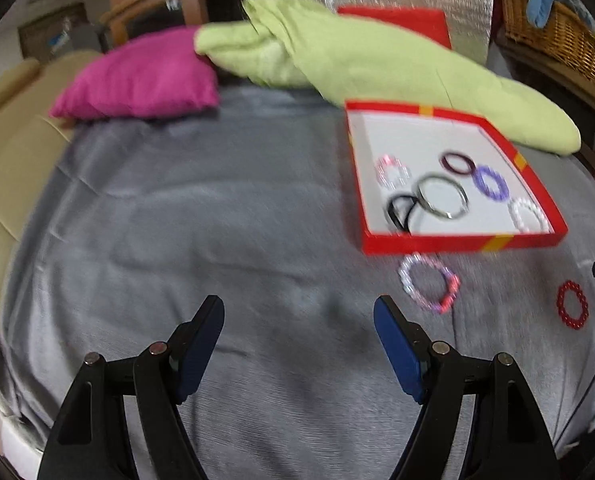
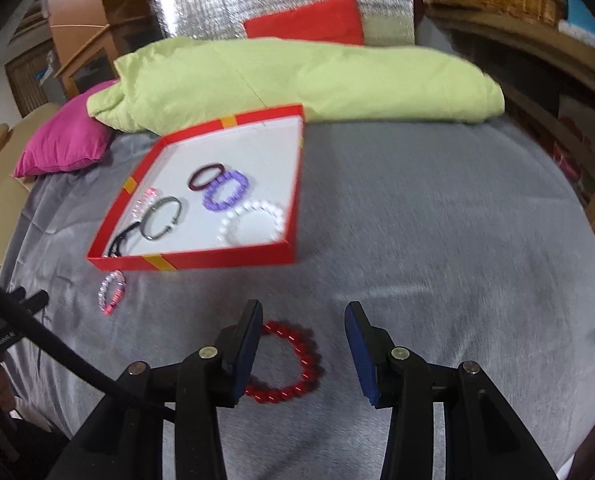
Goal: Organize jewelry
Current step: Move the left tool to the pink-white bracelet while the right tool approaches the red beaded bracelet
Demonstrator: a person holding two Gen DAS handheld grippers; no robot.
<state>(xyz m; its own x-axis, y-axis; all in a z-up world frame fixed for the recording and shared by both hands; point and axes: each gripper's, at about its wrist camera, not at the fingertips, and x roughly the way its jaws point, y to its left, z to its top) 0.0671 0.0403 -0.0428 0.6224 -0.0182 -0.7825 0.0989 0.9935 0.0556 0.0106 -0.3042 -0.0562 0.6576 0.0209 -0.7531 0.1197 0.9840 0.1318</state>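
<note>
A shallow red box (image 1: 457, 242) (image 2: 201, 261) with a white floor lies on the grey bedspread and holds several bracelets: a silver bangle (image 1: 442, 197) (image 2: 162, 218), a purple one (image 1: 491, 183) (image 2: 225, 190), a white pearl one (image 1: 528, 215) (image 2: 253, 223), a dark maroon one (image 1: 458, 163) (image 2: 206, 176). A pink-and-clear bead bracelet (image 1: 429, 282) (image 2: 111, 293) lies just in front of the box. A red bead bracelet (image 1: 572, 308) (image 2: 293, 362) lies between my right gripper's fingers. My left gripper (image 1: 299, 320) is open and empty over bare bedspread. My right gripper (image 2: 304, 326) is open.
A lime-green blanket (image 1: 377, 64) (image 2: 289, 80) lies behind the box, a magenta pillow (image 1: 141, 76) (image 2: 63, 144) to the left. A red lid (image 1: 393, 24) (image 2: 305, 20) leans at the back. A wicker basket (image 1: 557, 28) stands on a shelf at right.
</note>
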